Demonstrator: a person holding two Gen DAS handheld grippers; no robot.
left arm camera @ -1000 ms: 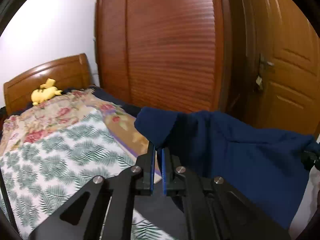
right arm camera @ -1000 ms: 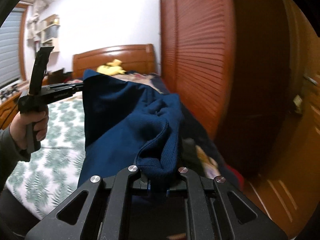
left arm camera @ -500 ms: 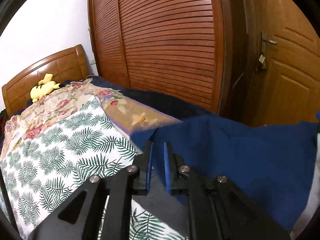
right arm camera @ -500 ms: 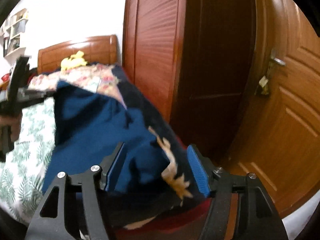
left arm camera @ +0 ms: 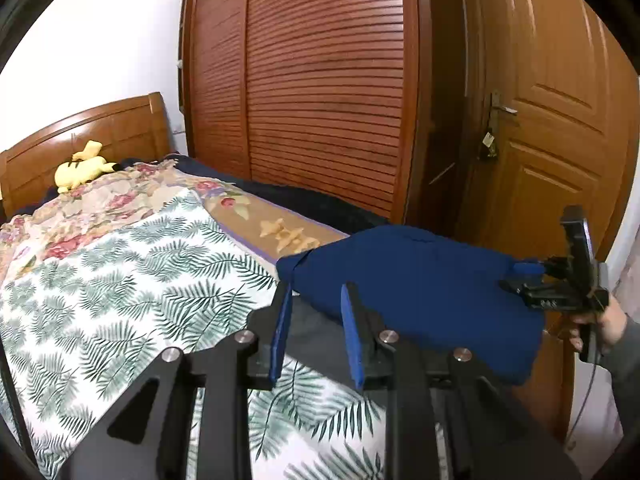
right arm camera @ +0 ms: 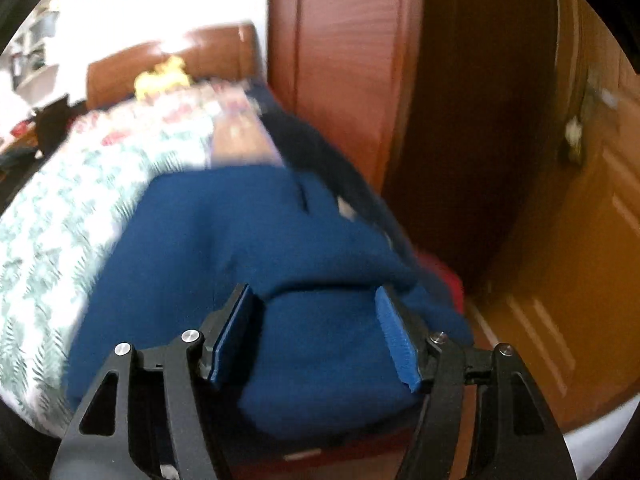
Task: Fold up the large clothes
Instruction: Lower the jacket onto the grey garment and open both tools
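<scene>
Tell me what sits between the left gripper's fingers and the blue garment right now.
Nothing solid. In the left wrist view, the left gripper, just opening, stands off the blue garment; only grey cloth on the leaf-print bedspread shows between.

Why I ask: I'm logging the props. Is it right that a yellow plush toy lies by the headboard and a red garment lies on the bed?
Not quite: in the left wrist view the garment is dark blue, not red. The yellow plush toy does lie by the headboard.
</scene>
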